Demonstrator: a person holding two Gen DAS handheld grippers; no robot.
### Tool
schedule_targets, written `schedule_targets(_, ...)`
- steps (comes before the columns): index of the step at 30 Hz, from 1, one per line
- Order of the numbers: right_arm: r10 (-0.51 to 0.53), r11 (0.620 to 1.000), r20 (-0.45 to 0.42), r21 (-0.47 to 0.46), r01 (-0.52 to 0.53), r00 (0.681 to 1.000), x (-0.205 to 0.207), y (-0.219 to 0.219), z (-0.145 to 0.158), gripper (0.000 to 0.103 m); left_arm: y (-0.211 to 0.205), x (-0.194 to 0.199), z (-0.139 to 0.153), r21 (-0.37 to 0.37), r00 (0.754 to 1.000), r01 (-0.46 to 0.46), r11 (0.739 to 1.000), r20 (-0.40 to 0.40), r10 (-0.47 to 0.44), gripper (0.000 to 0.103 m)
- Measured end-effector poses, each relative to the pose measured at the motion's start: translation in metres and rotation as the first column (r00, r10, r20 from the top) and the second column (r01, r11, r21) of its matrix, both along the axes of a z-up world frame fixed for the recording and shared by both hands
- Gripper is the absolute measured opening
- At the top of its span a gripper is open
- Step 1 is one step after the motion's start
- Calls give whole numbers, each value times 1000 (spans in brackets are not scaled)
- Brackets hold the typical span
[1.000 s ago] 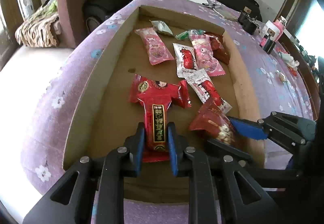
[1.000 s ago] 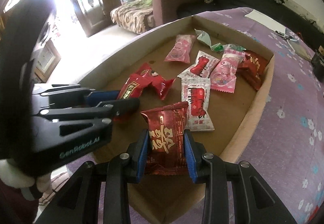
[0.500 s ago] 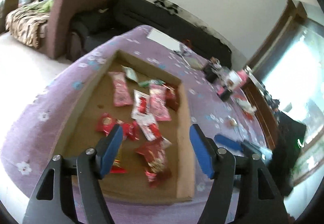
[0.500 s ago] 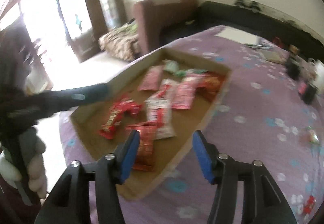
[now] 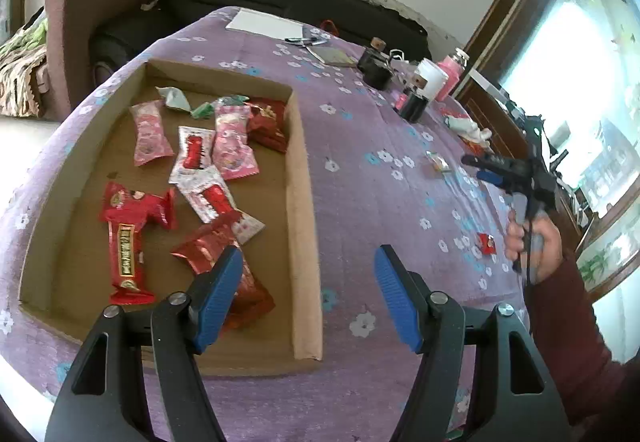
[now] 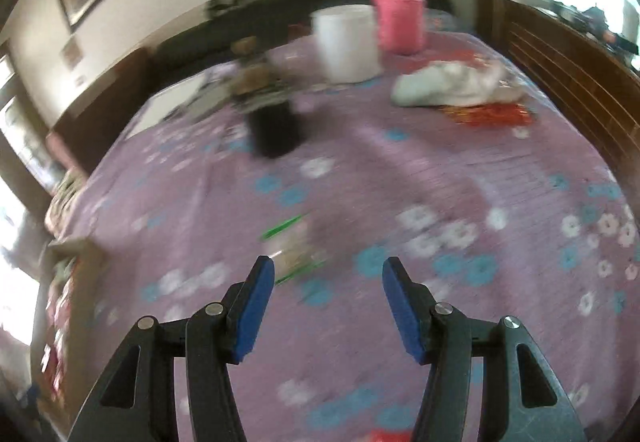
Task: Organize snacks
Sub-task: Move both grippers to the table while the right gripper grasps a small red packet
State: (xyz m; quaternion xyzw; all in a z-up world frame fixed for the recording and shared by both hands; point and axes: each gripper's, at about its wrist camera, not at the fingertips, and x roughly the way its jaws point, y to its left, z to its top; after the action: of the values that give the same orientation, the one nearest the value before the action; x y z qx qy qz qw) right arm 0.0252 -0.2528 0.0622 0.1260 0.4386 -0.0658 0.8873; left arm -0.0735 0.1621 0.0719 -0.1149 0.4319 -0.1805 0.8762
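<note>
Left gripper [image 5: 308,292] hangs above the near right corner of a shallow cardboard tray [image 5: 299,202] on a desk [image 5: 360,130] w/ a purple flowered cloth. Its blue fingers [image 5: 216,298] stand apart, nothing between them; they have just been opening. Snacks lie loose in the tray: a long red bar [image 5: 126,246] at left, a crinkled red pack [image 5: 208,246] just ahead of the left finger, white-and-red sachets [image 5: 200,178] mid-tray, pink packs [image 5: 232,142] and a dark red pack [image 5: 268,122] toward the far end. One small red snack [image 5: 487,243] sits on the cloth well right of the tray, near a hand [image 5: 532,242] in a dark red sleeve. That hand holds the right gripper [image 6: 328,302], fingers apart and empty, also just opened. Right wrist view is blurred: a green-edged wrapper [image 6: 296,246] lies on the cloth just ahead of its left finger; a dark jar [image 6: 274,122], white tub [image 6: 346,42] and pink container [image 6: 400,18] stand farther back.
</note>
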Motion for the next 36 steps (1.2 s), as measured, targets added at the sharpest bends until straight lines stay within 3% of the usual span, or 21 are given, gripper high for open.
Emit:
schedule_targets(6, -8, 998, -41, 58, 11, 999, 26, -3, -13, 59, -11, -10, 3, 39, 1000, 6, 999, 6, -6, 68)
schedule_targets(11, 20, 999, -82, 34, -17, 996, 47, 11, -32, 58, -10, -11, 2, 45, 1000, -2, 999, -5, 2, 68)
schedule_targets(13, 31, 999, -90, 15, -29, 995, 49, 16, -34, 47, -11, -11, 2, 42, 1000, -3, 999, -5, 3, 68)
schedule_targets(14, 46, 999, -84, 0, -46, 995, 48, 21, -33, 28, -11, -12, 3, 40, 1000, -2, 999, -4, 2, 68)
schedule_targets(18, 134, 989, -100, 78, -126, 986, 35, 38, -33, 22, -16, -10, 2, 32, 1000, 9, 999, -6, -9, 68)
schedule_targets(22, 269, 955, -119, 159, -249, 956, 2, 64, -34, 22, -24, -9, -1, 28, 999, 33, 999, -13, -33, 68)
schedule_targets(26, 466, 847, -122, 348, -401, 877, -44, 90, -35, 26, -32, -8, -3, 19, 998, 55, 998, -24, -55, 68)
schedule_targets(27, 472, 840, -111, 358, -408, 875, -52, 89, -31, 26, -34, -9, -3, 18, 998, 61, 998, -25, -61, 68)
schedule_targets(30, 409, 882, -47, 276, -382, 911, -80, 70, -9, 38, -42, -11, -4, 20, 996, 88, 996, -28, -87, 68)
schedule_targets(32, 325, 931, -9, 181, -318, 946, -95, 48, 7, 44, -48, -12, -5, 19, 994, 104, 994, -27, -103, 68)
schedule_targets(36, 201, 972, 25, 118, -203, 979, -116, 10, 23, 45, -61, -13, -6, 18, 990, 136, 991, -31, -135, 68)
